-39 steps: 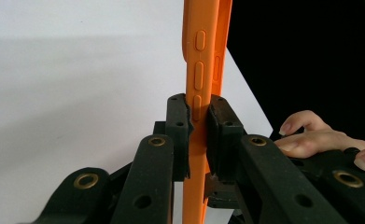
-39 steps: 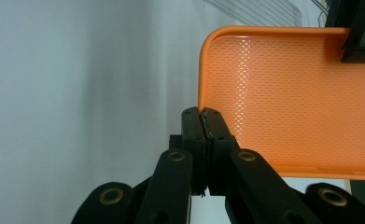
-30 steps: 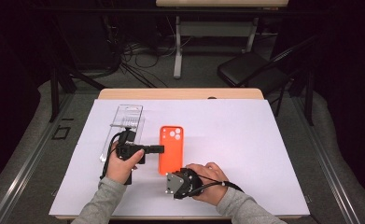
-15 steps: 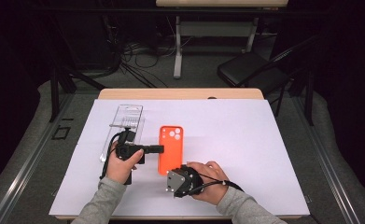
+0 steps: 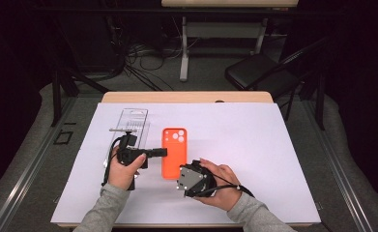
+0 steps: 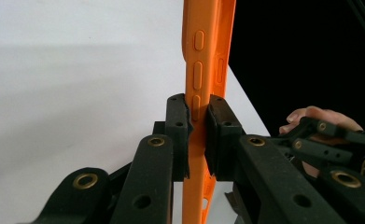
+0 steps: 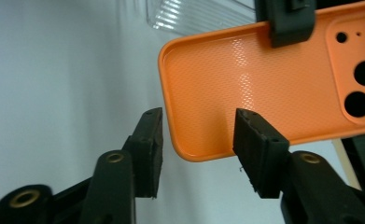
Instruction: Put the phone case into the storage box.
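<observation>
I am working at a table covered in white paper (image 5: 273, 159), holding a gripper in each hand. My left gripper (image 6: 198, 128) is clamped tight on the long side edge of an orange phone case (image 5: 173, 152), its pads pressing either side of the rim just below the moulded side buttons. From above, the case lies near the middle of the paper, just right of a clear plastic package (image 5: 132, 123). My right gripper (image 7: 196, 149) has just been opening: its jaws stand about halfway apart around the bottom corner of the case, one pad outside the rim and one over the textured inner face, and neither seems to press on it. The risk I judge from here is that the case now hangs on the left grip alone. That grip is narrow, on a soft, flexible rim, so the case could twist, sag or slip out. If I draw the right gripper back carelessly, a pad could catch the corner and drag the case loose.
</observation>
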Tool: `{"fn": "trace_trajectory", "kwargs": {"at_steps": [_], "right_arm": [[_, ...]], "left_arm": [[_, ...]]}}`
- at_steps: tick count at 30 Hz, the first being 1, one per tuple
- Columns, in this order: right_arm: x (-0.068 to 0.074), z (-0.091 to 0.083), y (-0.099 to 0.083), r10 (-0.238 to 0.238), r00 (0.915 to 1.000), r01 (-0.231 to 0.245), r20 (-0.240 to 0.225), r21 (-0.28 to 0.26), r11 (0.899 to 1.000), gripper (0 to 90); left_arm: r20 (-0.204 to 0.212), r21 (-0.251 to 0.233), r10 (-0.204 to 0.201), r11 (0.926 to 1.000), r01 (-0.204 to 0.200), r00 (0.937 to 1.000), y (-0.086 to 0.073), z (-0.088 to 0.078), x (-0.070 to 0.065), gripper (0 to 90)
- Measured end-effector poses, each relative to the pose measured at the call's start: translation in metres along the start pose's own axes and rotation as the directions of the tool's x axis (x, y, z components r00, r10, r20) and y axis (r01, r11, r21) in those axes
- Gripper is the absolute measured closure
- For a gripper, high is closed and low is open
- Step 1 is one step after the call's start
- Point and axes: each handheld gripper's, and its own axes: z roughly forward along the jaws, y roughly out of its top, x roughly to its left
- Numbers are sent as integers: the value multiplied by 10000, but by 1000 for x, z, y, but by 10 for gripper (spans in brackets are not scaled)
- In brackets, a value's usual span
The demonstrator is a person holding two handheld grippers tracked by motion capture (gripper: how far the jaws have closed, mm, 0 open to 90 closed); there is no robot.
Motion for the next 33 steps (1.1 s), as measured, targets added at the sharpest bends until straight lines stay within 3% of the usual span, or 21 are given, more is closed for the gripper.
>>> {"fn": "trace_trajectory", "kwargs": {"at_steps": [4, 7, 9, 12, 15, 19, 25, 28, 30, 33], "right_arm": [[-9, -6, -3, 702, 9975, -702, -17, -251, 9972, 470], [-17, -11, -6, 1339, 9909, -1343, -108, -620, 9890, 458], [-22, -15, -7, 1918, 9811, -1932, -242, -835, 9776, 448], [-31, -20, -10, 2824, 9577, -2872, -551, -1242, 9498, 426], [-39, -23, -13, 3418, 9372, -3486, -700, -1476, 9256, 425], [-49, -23, -18, 4290, 8971, -4413, -1056, -1662, 8818, 422], [-54, -25, -21, 4938, 8651, -5016, -884, -1698, 8483, 424], [-53, -27, -24, 5494, 8293, -5585, -1018, -1805, 8096, 425], [-53, -28, -27, 5740, 8114, -5840, -1104, -1907, 7890, 425], [-54, -29, -31, 6174, 7735, -6333, -1430, -2133, 7440, 424]], "left_arm": [[10, -252, 164, 9995, -163, 9999, -1, -3, -1, 805], [99, -445, 406, 9982, -401, 9991, -2, -5, -4, 805], [17, -533, 578, 9969, -577, 9983, -2, -6, -6, 806], [-9, -678, 737, 9950, -736, 9973, -3, -8, -7, 806], [-36, -822, 857, 9929, -857, 9963, -4, -9, -8, 806], [-69, -973, 963, 9906, -965, 9953, -6, -11, -10, 806], [-20, -1067, 1178, 9873, -1174, 9930, -7, -11, -12, 806], [12, -1124, 1263, 9857, -1254, 9920, -8, -11, -13, 806], [34, -1168, 1268, 9852, -1255, 9919, -8, -12, -14, 806], [120, -1244, 1335, 9835, -1310, 9910, -9, -13, -15, 806]]}}
